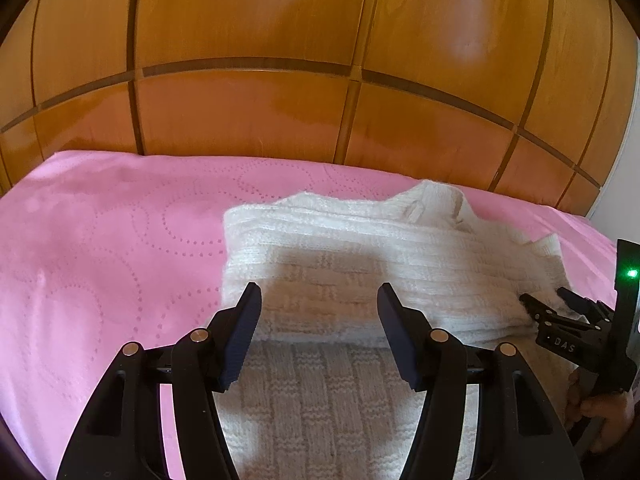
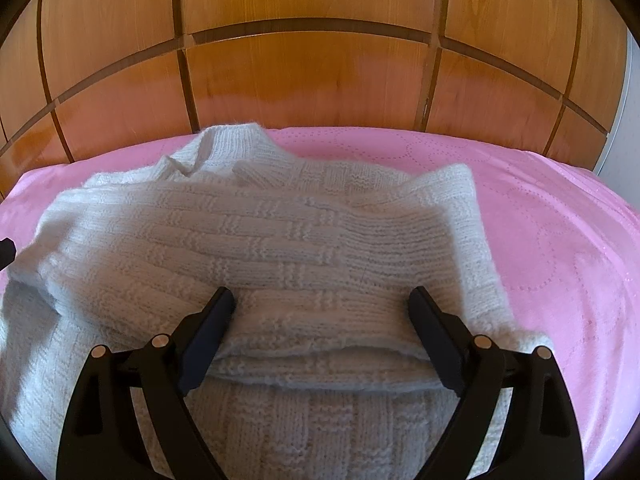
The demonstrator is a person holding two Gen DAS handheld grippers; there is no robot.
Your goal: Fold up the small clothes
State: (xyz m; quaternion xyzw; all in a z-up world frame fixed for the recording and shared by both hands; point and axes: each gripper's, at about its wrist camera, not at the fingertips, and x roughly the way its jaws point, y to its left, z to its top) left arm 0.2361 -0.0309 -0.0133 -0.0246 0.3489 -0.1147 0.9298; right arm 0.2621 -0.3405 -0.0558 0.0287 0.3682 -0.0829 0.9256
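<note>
On a pink bedspread: a white knitted sweater lies partly folded, photographed from two hand-held grippers at once.
Setting: the pink bedspread, stitched with dotted circles, runs back to a wall of glossy wooden panels crossed by darker strips.
Sweater: basket-weave knit, its ribbed collar pointing toward the panels; one sleeve is laid across the body, its ribbed cuff toward the right of the right wrist view.
Fold: a doubled layer of knit forms a thick edge across the lower body, with more of the garment spreading out below it toward the cameras.
Left gripper: jaws spread, nothing between the pads; it hovers over the sweater's left half, near the garment's left edge, its shadow falling on the knit.
Right gripper: jaws spread wide, straddling the folded layer; the knit lies between the pads, but whether they press on it cannot be told.
Seen from the left: the right gripper also appears at the frame's right edge, fingertips at the sweater's far side, a green light glowing on its body.
Person: only a hand shows, wrapped around the right gripper's handle.
</note>
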